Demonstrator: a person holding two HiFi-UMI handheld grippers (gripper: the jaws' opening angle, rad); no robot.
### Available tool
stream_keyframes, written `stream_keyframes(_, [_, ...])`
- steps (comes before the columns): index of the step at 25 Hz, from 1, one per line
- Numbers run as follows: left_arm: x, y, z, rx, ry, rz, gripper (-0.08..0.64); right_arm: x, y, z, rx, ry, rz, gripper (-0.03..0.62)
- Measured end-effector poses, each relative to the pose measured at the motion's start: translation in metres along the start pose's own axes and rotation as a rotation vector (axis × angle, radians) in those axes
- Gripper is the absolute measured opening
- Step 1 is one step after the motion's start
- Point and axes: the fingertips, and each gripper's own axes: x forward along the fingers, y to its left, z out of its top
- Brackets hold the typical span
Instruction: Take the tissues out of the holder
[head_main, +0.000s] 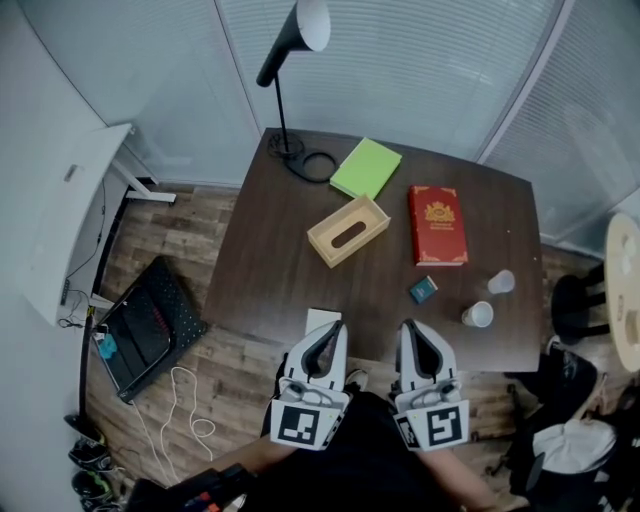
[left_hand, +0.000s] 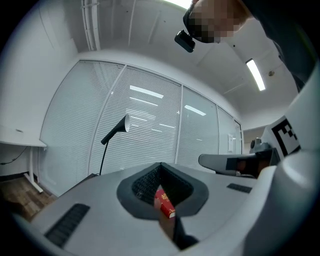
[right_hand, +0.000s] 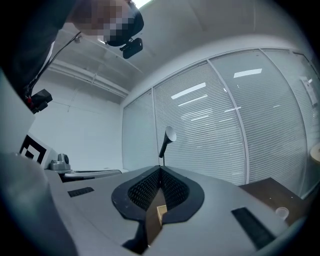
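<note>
Holder (head_main: 348, 230) is sitting on the table (head_main: 260, 270) in the head view, with the red book (head_main: 437, 225) just right of it. The left gripper (head_main: 328, 332) and right gripper (head_main: 411, 332) are hanging well short of the holder. Left gripper view: the jaws are pressing together, empty. Right gripper view: the jaws are likewise meeting, nothing between them.

Red book (head_main: 437, 225), green notebook (head_main: 365, 167), lamp (head_main: 311, 22) — on table (head_main: 260, 270).
</note>
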Motion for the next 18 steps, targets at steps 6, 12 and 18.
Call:
stream_keyframes(6, [-0.005,-0.009,0.007,0.030,-0.041,0.009,0.000,-0.008,0.007,-0.001,-0.052,0.000,0.025,0.011])
stream_keyframes(12, [-0.005,-0.021,0.011,0.065,-0.054,0.005,0.000,-0.019,0.000,0.002,-0.100,-0.017,0.006,0.011])
stream_keyframes(18, [0.000,-0.033,0.015,0.094,-0.071,-0.021,0.000,-0.026,-0.006,0.005,-0.092,-0.022,-0.007,0.011])
